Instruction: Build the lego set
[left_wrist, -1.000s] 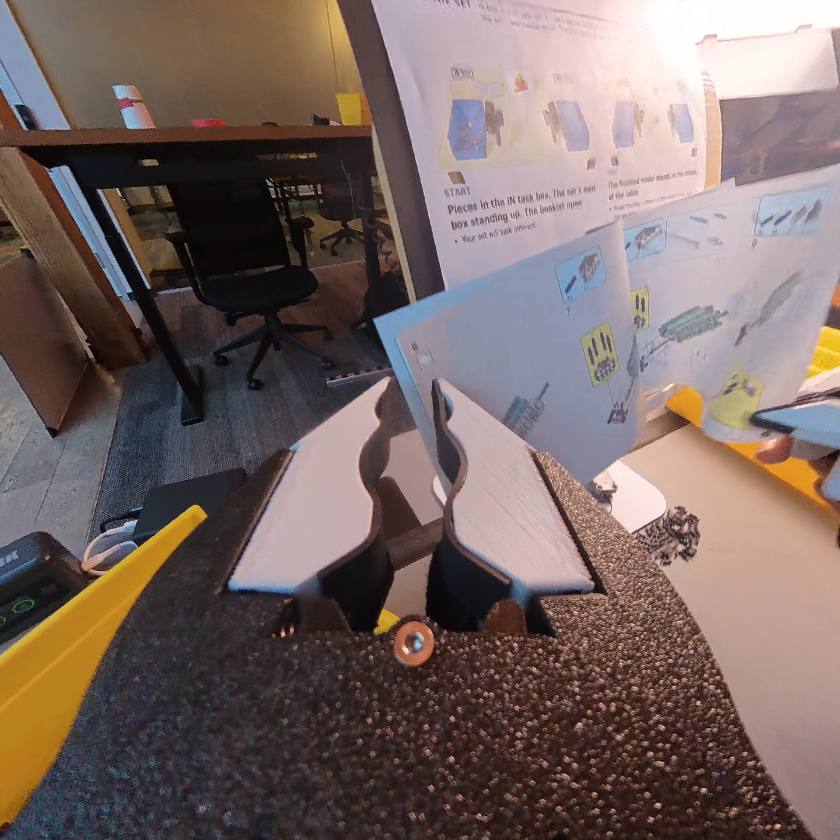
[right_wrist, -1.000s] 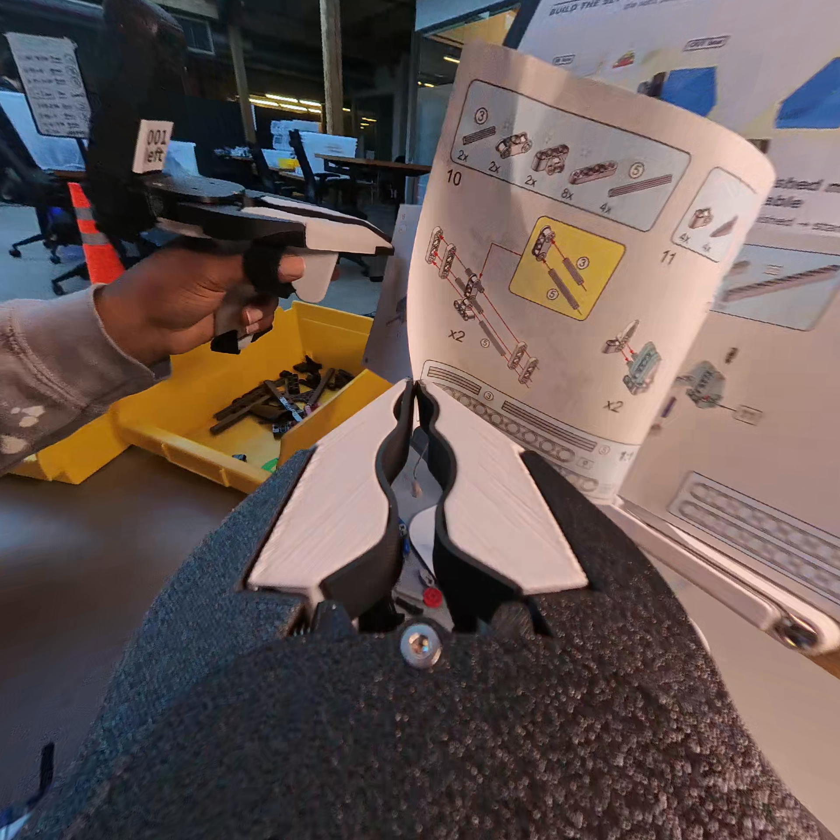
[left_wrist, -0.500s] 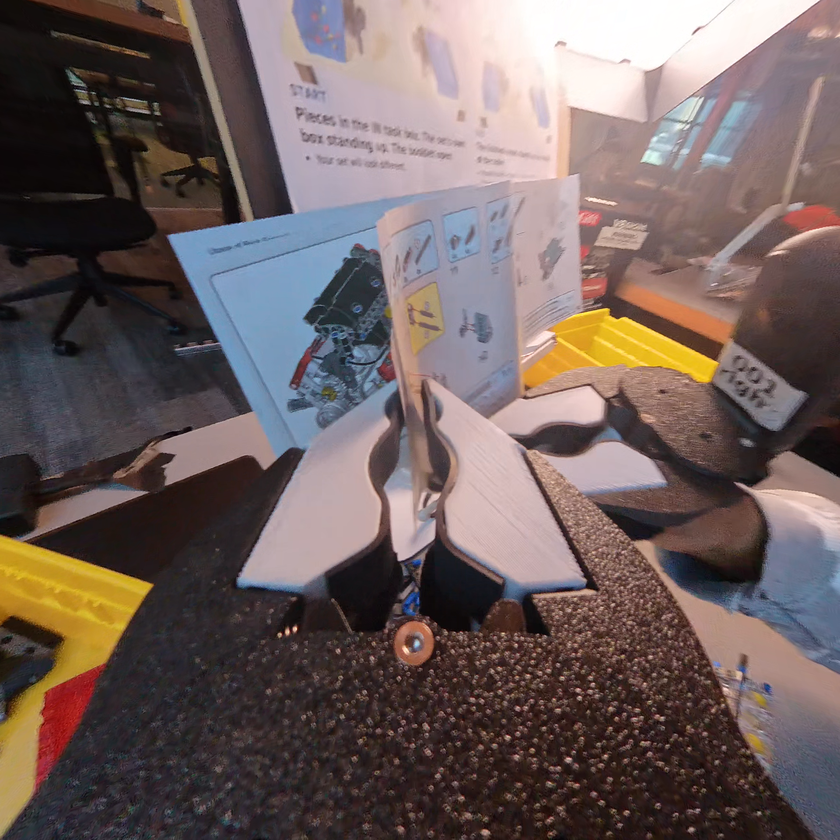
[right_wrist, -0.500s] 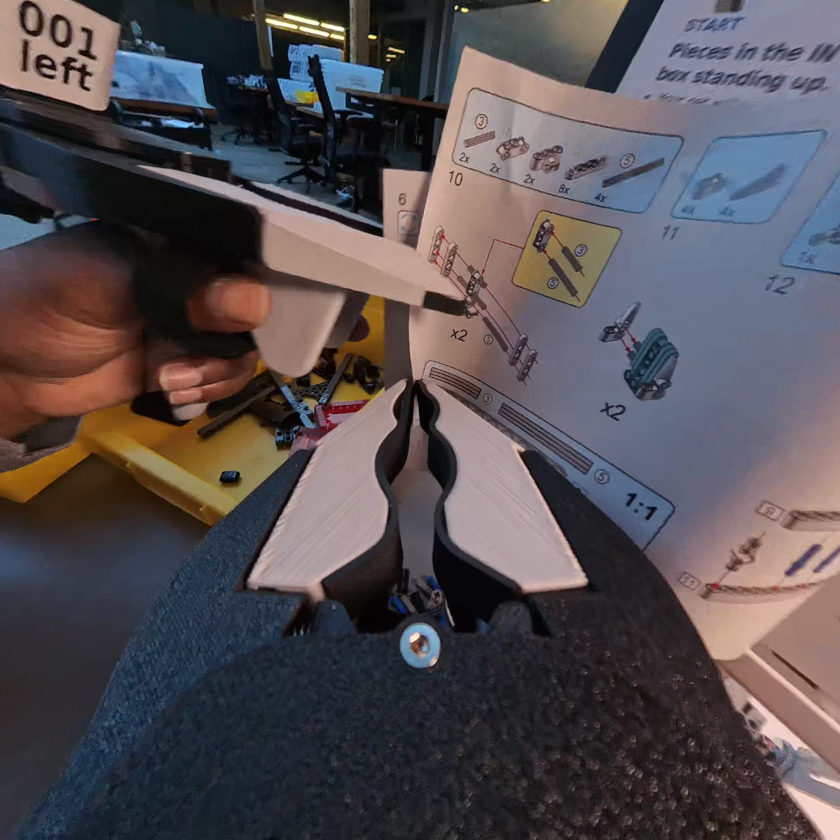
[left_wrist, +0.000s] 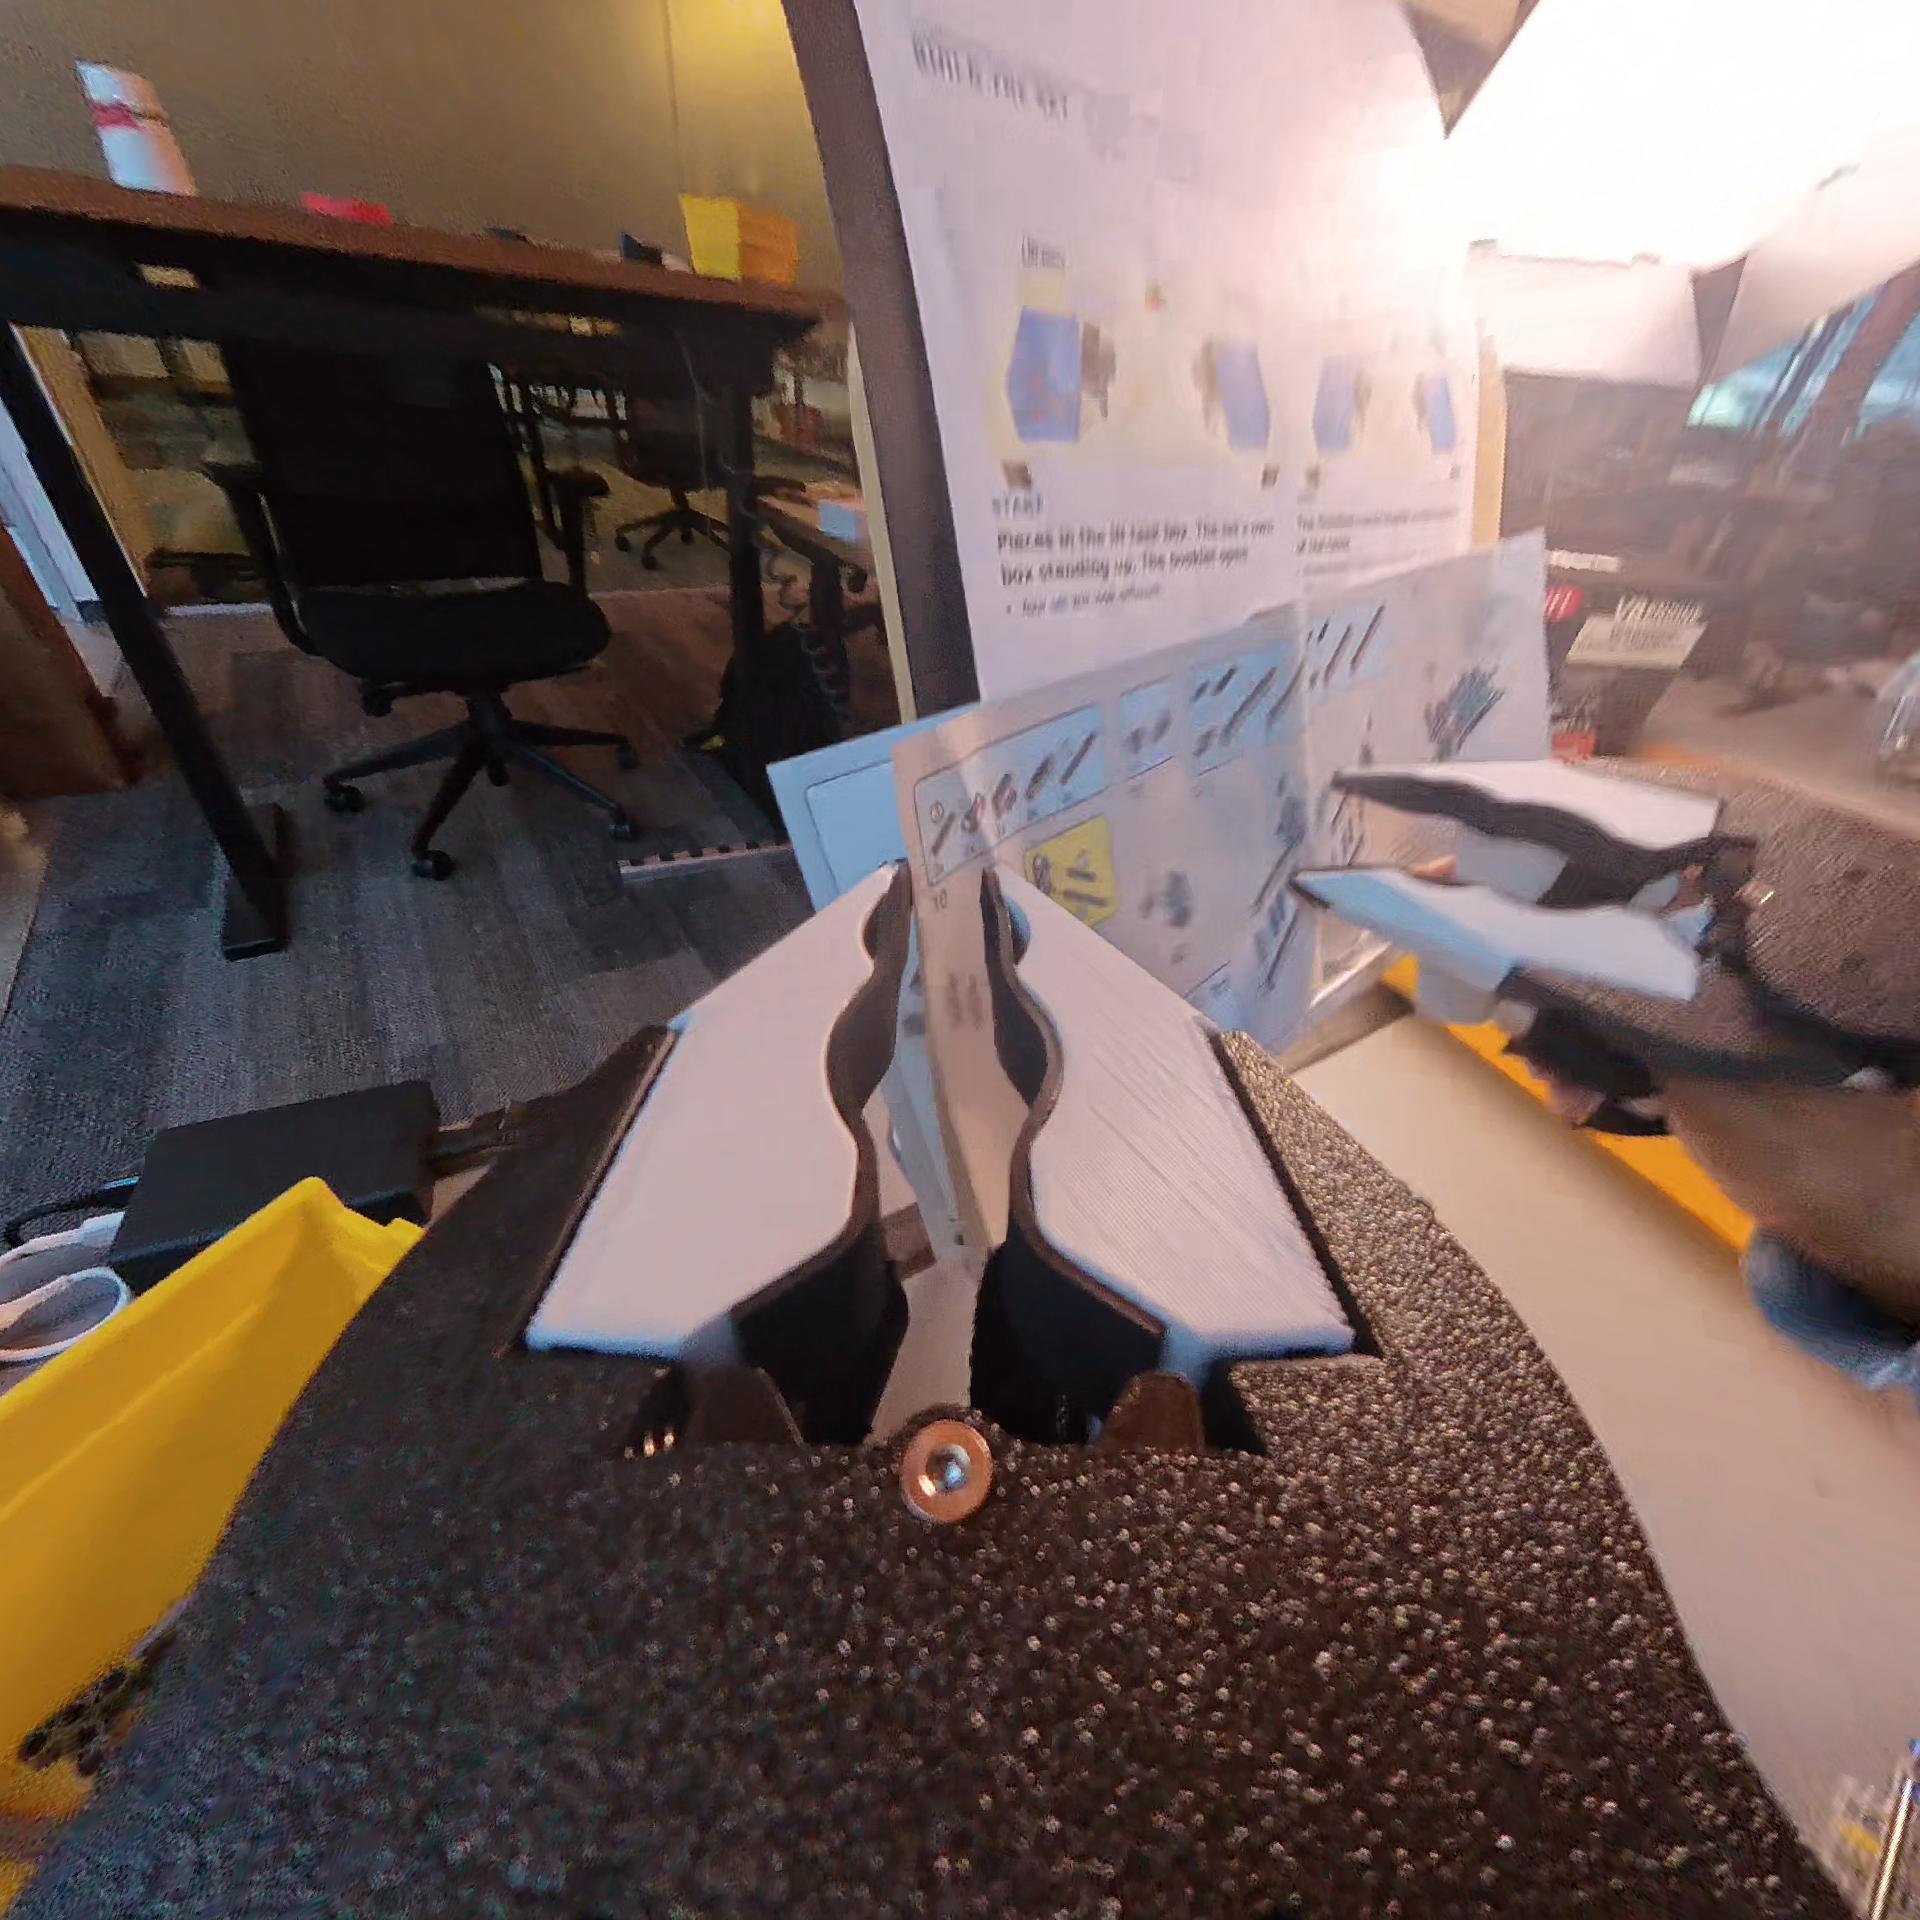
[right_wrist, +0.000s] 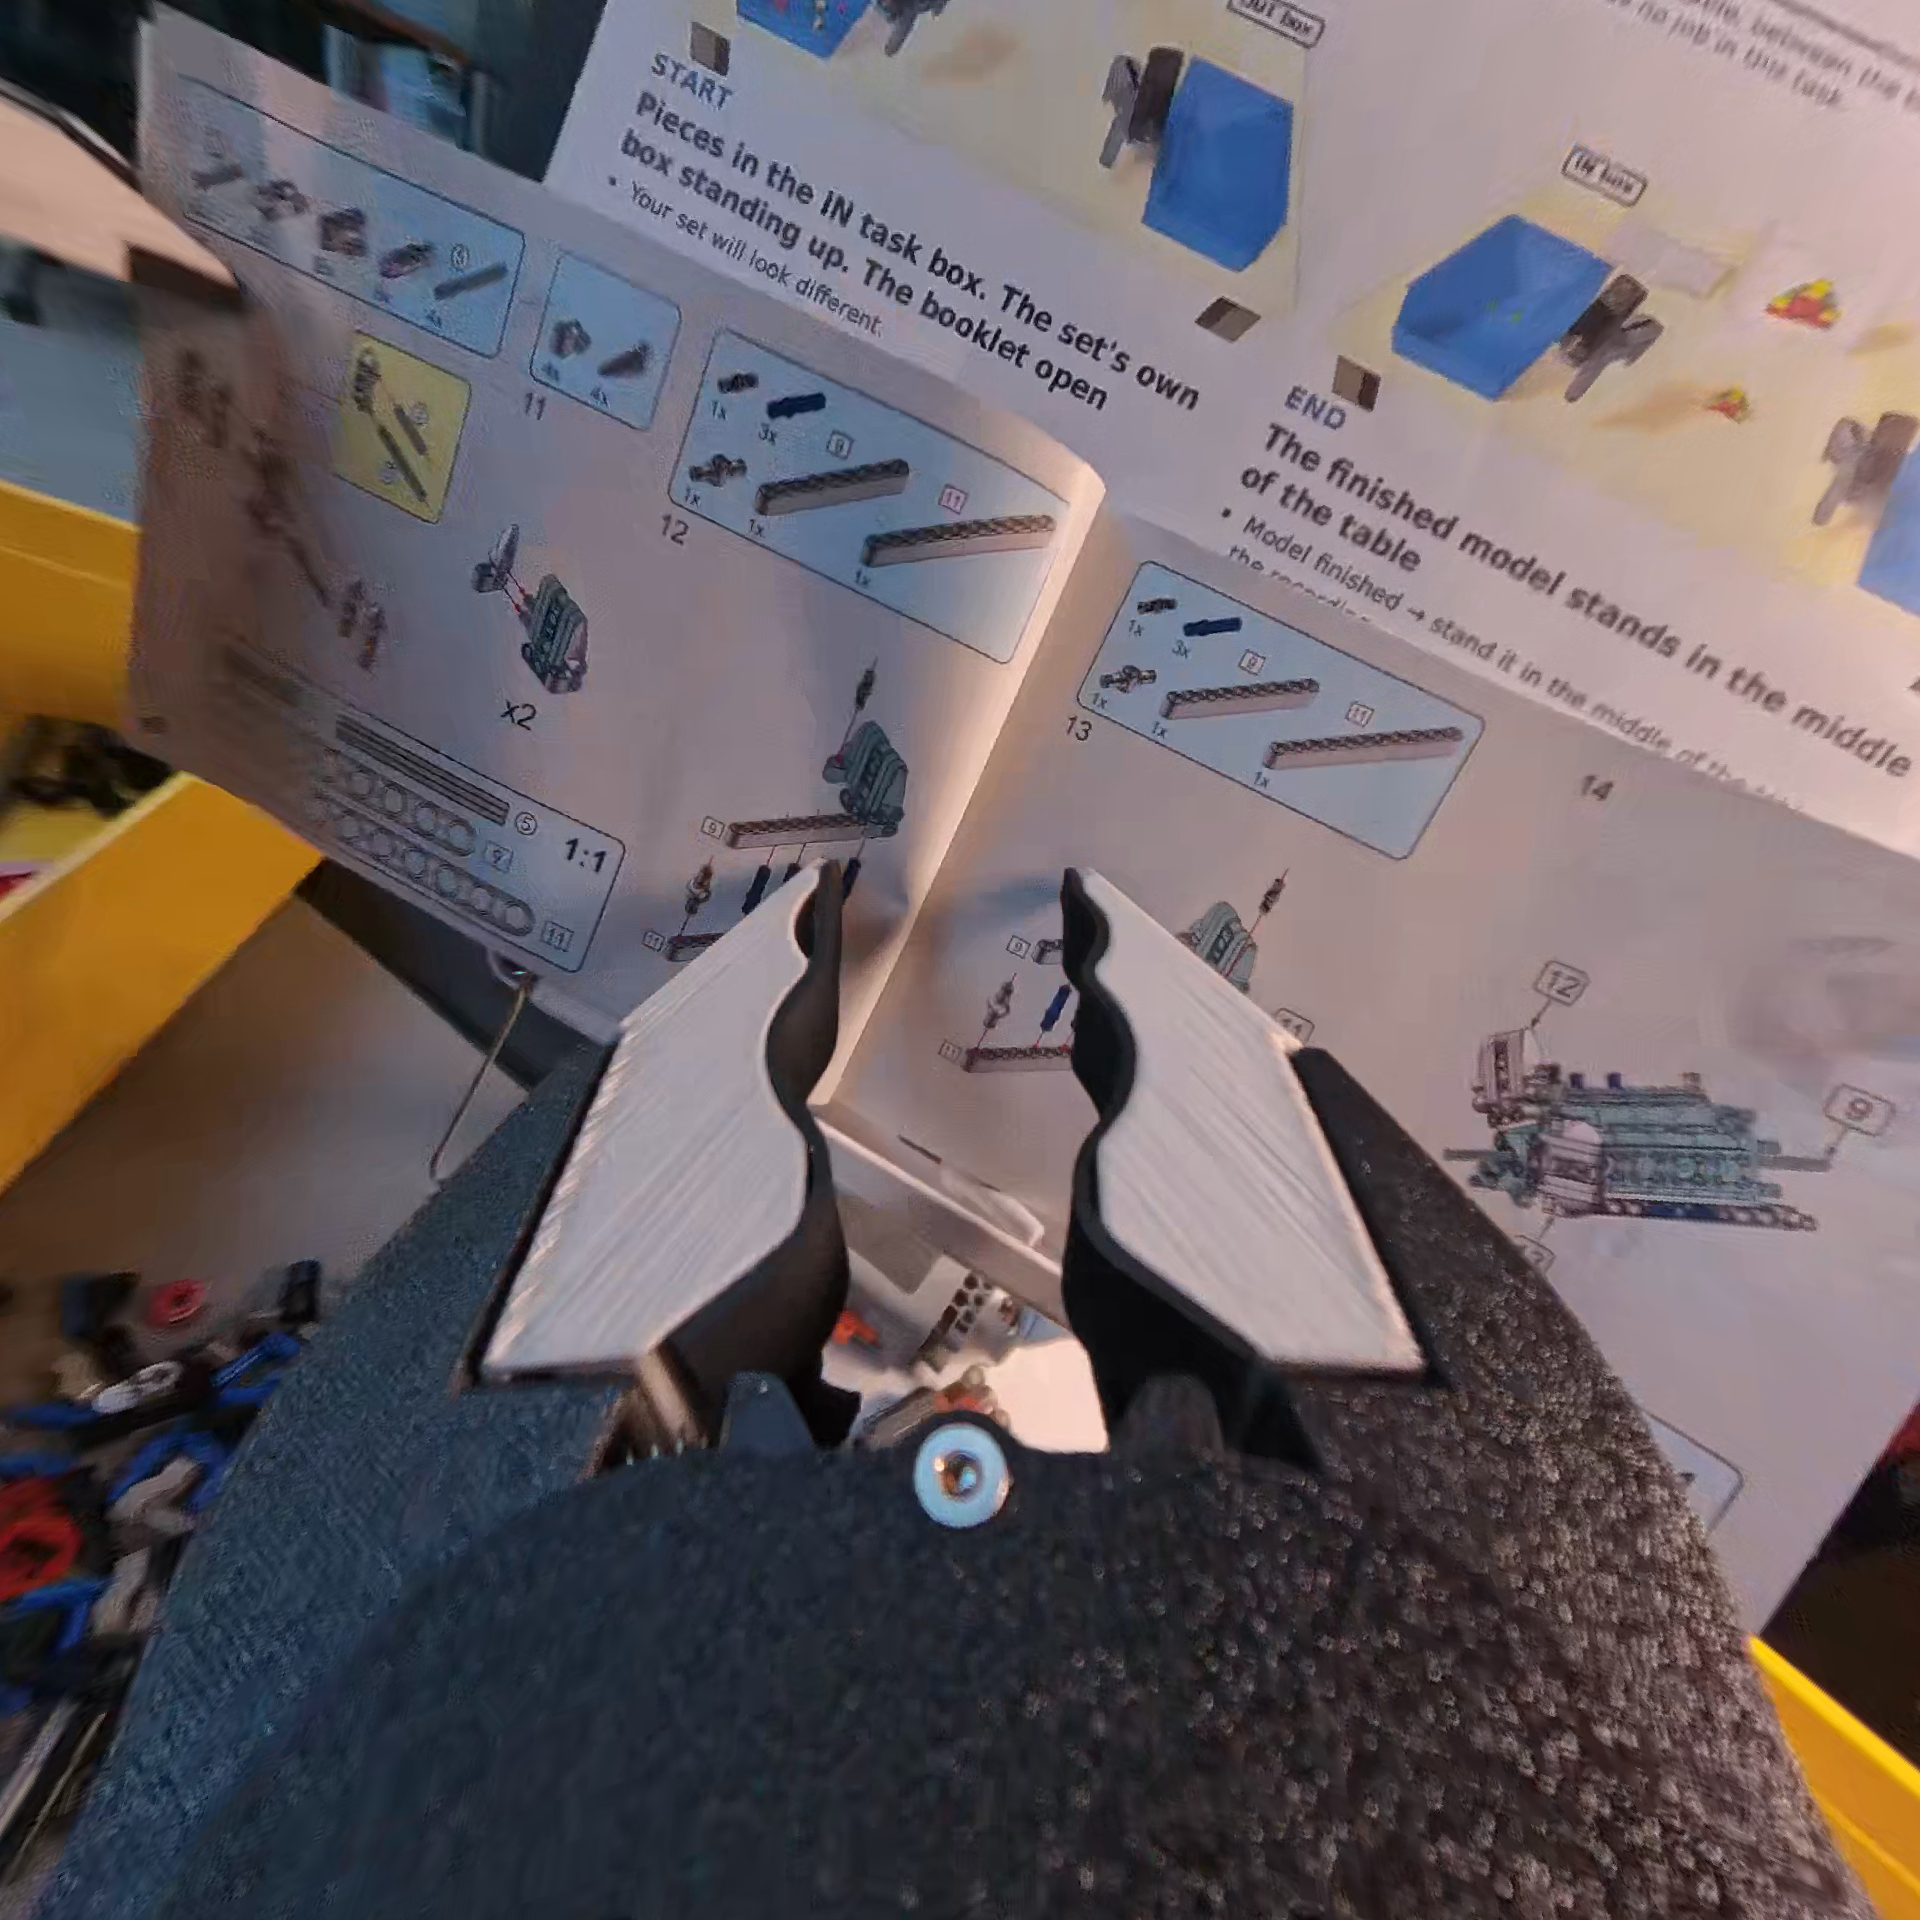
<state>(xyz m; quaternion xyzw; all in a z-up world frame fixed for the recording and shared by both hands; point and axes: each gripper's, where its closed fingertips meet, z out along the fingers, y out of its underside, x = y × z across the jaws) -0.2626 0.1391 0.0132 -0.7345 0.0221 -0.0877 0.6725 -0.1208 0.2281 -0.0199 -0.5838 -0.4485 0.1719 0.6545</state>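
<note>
A page of the white illustrated paper instruction booklet (left_wrist: 1164, 831) is being pinched, seemingly, between the nearly closed white-and-black fingers of the left gripper (left_wrist: 948, 883). The right gripper (right_wrist: 945, 883) is being held wide apart and empty before the booklet's open spread, propped upright beside a yellow plastic bin (right_wrist: 94, 914).

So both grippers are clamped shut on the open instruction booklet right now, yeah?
Not quite. Only the left gripper is shut on a page of the booklet. The right gripper is open, its fingers apart in front of the booklet's fold, gripping nothing, as the right wrist view shows.
</note>
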